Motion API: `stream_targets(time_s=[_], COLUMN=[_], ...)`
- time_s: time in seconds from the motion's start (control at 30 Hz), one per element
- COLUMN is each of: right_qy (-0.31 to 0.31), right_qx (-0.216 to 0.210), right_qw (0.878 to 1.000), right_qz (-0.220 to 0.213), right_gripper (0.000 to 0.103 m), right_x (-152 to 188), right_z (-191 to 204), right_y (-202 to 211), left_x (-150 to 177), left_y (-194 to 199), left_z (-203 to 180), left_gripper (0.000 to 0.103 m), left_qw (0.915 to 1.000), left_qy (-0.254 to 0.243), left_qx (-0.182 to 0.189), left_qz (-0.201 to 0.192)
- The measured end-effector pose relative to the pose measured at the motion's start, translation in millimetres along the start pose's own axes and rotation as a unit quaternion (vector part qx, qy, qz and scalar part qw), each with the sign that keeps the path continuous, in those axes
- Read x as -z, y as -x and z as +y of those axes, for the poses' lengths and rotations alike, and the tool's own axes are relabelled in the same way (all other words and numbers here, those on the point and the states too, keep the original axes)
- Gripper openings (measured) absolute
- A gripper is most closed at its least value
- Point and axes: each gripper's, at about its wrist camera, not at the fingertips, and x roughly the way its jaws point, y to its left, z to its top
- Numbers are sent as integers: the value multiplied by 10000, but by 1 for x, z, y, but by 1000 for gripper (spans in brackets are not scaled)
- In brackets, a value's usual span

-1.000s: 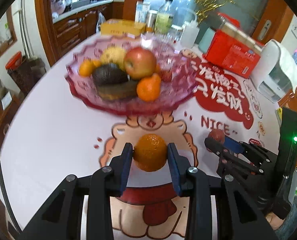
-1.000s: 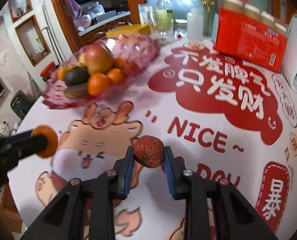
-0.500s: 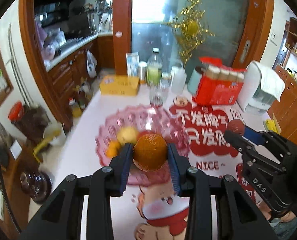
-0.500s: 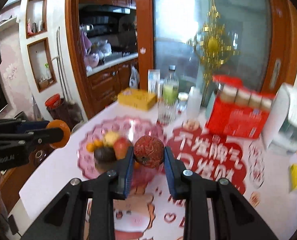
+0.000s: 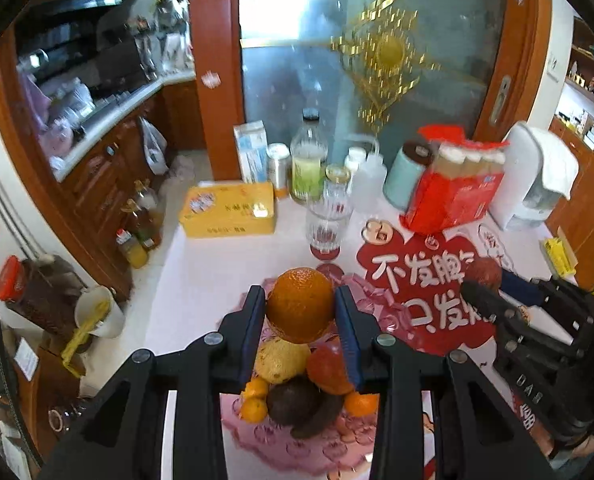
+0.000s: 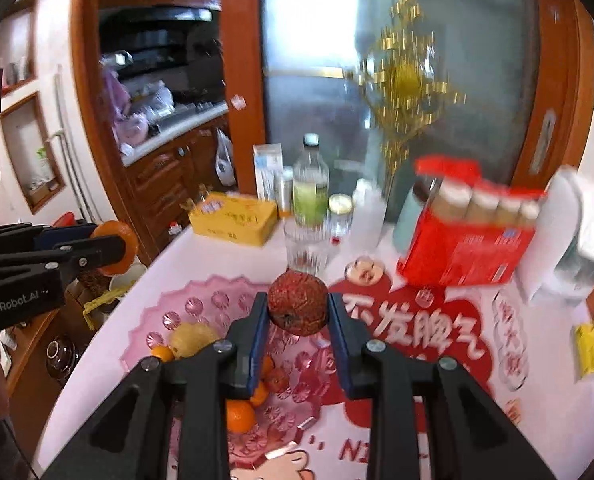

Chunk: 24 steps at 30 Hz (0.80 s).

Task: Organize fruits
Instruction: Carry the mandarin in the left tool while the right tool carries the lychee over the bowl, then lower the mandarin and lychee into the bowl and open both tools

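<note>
**Left gripper**: black two-finger tool with blue pads, clamped on a round, pebbled-skin orange. The fruit is held in the air, directly above the bowl below the fingertips.

**Right gripper**: same make, clamped on a small, round, dark red fruit with wrinkled skin. Also held in the air, over the bowl's near-right part. Kind of fruit cannot be told.

**Receiving vessel:** wide, shallow pink glass bowl with a scalloped rim, standing on the white printed tablecloth beneath both grippers.

**Already in the bowl**, below and behind the left fingertips: a yellow rough-skinned round fruit, a red apple, a dark brown avocado, and several small orange mandarins.

**Status:** judged well along. Most fruit is gathered; no loose fruit shows on the visible cloth. Left to do: lower each held fruit and release it into the bowl. The pile sits to the left gripper's side, so the open glass under the right gripper looks the easier landing spot; the orange may roll if set on the heap.

**Not part of the task:** yellow carton, bottles, a ribbed drinking glass, red pack of bottles, all beyond the bowl.
</note>
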Motion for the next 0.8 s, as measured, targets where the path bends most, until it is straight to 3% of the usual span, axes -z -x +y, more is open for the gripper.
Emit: stream_targets(time_s=[0.13,0.33,0.67,0.77,0.8], right_qy=[-242,-414,-357,-369,-396], right_qx=[20,74,-54,-147,-187], right_qw=[9988,9948,9924,9916,9916], right_qz=[432,931,1175,1233,1215], right_gripper=[29,29,30,34,36], right_x=[18,40,52,55,56], right_z=[3,6,10,11,10], right_y=[-51,-107,-152,-160,-161], left_x=[7,24,41,43,44], left_y=[-68,-132,-186,-188,-187], left_z=[4,-4,2,7,8], left_gripper=[34,34,35,48,59], left_qw=[9987,9948,9890,9894,9904], left_qy=[12,-137,-53,-18,-14], left_qx=[223,430,565,532,483], left_qz=[468,909,1368,1350,1295])
